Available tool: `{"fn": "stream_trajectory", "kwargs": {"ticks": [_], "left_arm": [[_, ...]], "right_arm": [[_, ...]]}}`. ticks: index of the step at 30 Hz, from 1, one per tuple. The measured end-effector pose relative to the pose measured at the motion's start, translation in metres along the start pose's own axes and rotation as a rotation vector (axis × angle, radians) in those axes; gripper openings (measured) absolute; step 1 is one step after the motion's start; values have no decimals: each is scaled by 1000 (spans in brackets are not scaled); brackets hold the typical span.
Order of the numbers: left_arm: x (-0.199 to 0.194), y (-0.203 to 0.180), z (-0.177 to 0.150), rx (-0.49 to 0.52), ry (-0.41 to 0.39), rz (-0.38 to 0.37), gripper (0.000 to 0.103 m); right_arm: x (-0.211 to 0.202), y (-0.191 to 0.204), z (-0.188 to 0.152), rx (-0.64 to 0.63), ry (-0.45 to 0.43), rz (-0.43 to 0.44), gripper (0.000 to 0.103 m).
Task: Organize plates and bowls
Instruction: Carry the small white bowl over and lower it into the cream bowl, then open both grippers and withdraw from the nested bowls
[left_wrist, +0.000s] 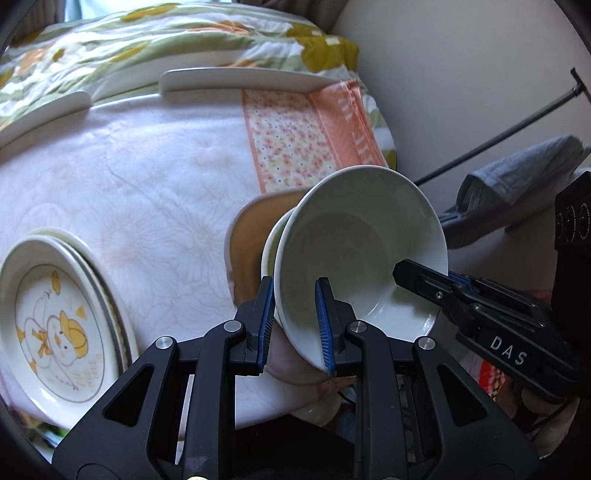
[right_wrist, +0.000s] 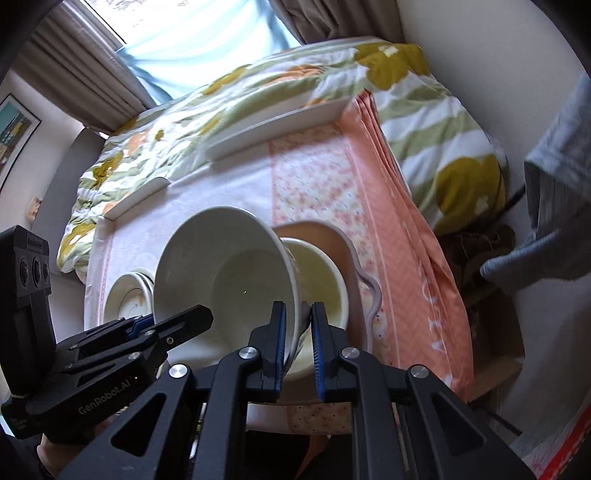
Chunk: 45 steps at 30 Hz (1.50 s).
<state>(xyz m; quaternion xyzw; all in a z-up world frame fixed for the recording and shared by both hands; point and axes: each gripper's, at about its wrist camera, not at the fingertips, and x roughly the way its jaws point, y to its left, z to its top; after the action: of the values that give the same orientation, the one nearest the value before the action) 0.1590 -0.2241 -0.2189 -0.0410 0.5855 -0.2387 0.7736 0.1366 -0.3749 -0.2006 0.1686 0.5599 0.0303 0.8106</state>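
Note:
A large white bowl (left_wrist: 354, 251) is held tilted above the table by both grippers. My left gripper (left_wrist: 297, 325) is shut on its near rim. My right gripper (right_wrist: 297, 343) is shut on the opposite rim of the same bowl (right_wrist: 221, 273); it also shows in the left wrist view (left_wrist: 454, 291). A smaller cream bowl (right_wrist: 321, 280) sits just behind and below it on a tan mat (right_wrist: 325, 230). A stack of plates with a yellow cartoon print (left_wrist: 55, 325) lies at the table's left.
The table has a white cloth (left_wrist: 147, 184) and an orange floral cloth (left_wrist: 306, 133). White trays (left_wrist: 236, 79) lie along the far edge, a floral quilt (left_wrist: 147, 33) behind them. A wall and grey cloth (left_wrist: 517, 184) stand to the right.

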Motion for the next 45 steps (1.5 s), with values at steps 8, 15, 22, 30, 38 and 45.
{"fn": "stream_trajectory", "kwargs": {"ticks": [8,15,22,30,38,45], "left_arm": [[16,-6,9,96,44,71,19],[20,-19,11,180,30,146,19],[25,-26,12,229,39,169,19],[28,-34,9,299,23,236,20],[28,-35,9,334,8,274,20],[30,-37,8,355,10,304,20]], "right_arm": [[14,-14,-6,32,27,-20,12],[19,-15,-9,47,51,-32,12],[17,-17,-8,59,46,-53,12],[15,-18,-11,76,38,-54,12],[15,-20,-10,83,33,-49,12],[15,-22,-10,87,30,-48,12]]}}
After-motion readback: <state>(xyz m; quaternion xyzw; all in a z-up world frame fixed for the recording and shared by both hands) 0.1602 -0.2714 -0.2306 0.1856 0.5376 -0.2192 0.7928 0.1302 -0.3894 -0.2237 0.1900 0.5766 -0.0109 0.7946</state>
